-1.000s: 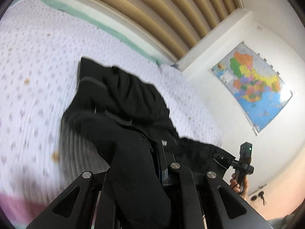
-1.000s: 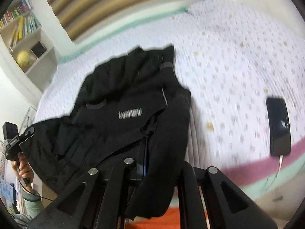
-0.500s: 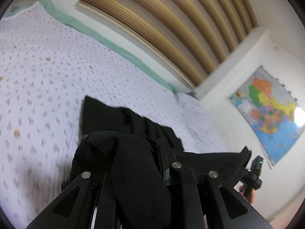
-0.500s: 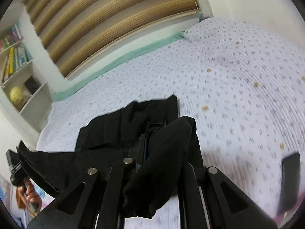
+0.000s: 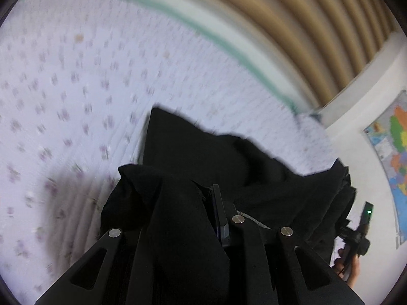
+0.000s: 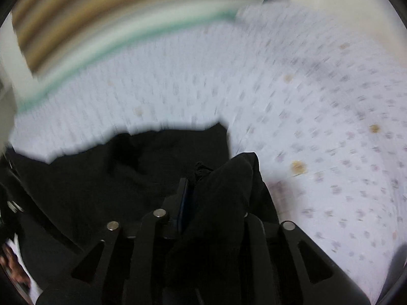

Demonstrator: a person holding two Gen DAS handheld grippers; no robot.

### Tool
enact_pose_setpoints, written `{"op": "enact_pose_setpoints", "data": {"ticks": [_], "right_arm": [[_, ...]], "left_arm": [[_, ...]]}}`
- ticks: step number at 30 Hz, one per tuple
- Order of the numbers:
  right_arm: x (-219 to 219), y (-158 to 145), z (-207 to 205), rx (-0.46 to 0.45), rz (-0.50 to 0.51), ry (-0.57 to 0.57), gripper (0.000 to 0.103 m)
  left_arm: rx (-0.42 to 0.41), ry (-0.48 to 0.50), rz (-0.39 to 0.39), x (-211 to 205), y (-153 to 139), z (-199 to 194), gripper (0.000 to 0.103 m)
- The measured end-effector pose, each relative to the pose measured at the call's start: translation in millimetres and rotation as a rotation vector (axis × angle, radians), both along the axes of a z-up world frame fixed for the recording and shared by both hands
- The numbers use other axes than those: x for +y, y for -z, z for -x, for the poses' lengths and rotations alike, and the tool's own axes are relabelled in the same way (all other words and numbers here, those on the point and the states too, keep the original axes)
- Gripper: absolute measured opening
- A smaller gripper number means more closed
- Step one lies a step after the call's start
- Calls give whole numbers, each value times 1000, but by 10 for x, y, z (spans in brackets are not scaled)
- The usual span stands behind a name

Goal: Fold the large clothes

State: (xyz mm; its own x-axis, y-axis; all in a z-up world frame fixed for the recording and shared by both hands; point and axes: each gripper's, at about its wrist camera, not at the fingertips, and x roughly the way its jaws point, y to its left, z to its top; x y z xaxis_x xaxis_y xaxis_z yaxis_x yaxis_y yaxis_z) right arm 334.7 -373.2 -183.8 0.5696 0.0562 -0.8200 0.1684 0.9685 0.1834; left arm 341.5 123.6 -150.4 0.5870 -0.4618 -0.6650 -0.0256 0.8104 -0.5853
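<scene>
1. No containers are being shown in either view; the black garment [image 5: 203, 152] is simply being carried on a bed [image 5: 63, 89], over a pale bedspread printed with small purple and brown motifs.
2. The black garment is being seen as a dark, matte, rumpled mass; no seams or labels are being made out because of blur and darkness.
3. In the left wrist view, the far part of the garment is being laid on the bedspread, with one squared corner being pointed toward the green-edged far side of the bed.
4. A near fold is being bunched and draped over the left gripper [image 5: 211, 193]; its jaws are being eased apart, and cloth is being kept between them, pinched by the look of it.
5. In the right wrist view, another fold [image 6: 223, 183] is being heaped over the right gripper [image 6: 193, 178]; its jaws are also being opened, with cloth being held between them.
6. Between the two grippers, the garment is being spread in a wide band low across both views.
7. At the right edge of the left wrist view, the right gripper's handle is being gripped by a hand [image 5: 348, 267], with a green light being shown on it.
8. A striped brown blind [image 5: 318, 25] and a coloured wall map [image 5: 391, 152] are being seen behind the bed.
</scene>
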Motion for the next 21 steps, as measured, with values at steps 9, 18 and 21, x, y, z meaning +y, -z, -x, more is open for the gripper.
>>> {"op": "enact_pose_setpoints", "data": {"ticks": [9, 18, 21], "right_arm": [[67, 381, -53, -52, 48, 17, 22], [-504, 173, 521, -66, -369, -35, 58], [-716, 131, 857, -97, -487, -32, 82]], "left_arm": [[-32, 33, 96, 80, 305, -28, 19], [-172, 226, 81, 270, -350, 656, 71], [-205, 225, 112, 506, -537, 877, 78]]}}
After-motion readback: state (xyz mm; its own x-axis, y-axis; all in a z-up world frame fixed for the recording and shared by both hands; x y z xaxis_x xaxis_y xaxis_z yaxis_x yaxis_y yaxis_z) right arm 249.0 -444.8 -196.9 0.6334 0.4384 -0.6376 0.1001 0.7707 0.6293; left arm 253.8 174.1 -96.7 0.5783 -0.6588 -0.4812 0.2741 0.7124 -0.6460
